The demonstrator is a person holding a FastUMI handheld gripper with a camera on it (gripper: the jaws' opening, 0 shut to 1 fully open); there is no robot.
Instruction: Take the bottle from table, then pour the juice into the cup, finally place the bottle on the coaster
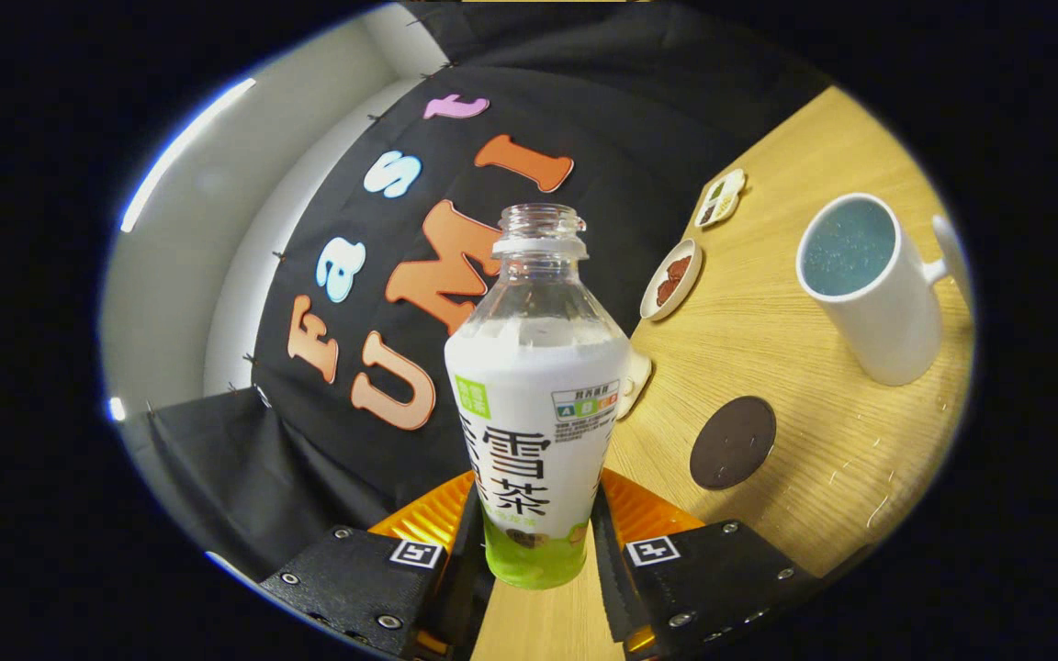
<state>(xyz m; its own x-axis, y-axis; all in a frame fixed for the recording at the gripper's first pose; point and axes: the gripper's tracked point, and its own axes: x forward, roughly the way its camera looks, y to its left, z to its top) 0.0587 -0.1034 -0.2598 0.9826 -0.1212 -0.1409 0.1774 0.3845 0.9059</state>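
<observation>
Gripped between both fingers of the claw (538, 551), the uncapped bottle (538, 395) is held with its long axis toward twelve o'clock. From it the cup (869, 285) lies at two o'clock and the coaster (733, 442) at three, nearer.

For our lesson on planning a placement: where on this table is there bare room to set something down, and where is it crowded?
Bare wood lies between the dark coaster and the white cup, and between the coaster and the small dish. A second dish sits beyond. It is tightest by the gripper, whose fingers clamp the bottle, with a white item just behind it.
</observation>
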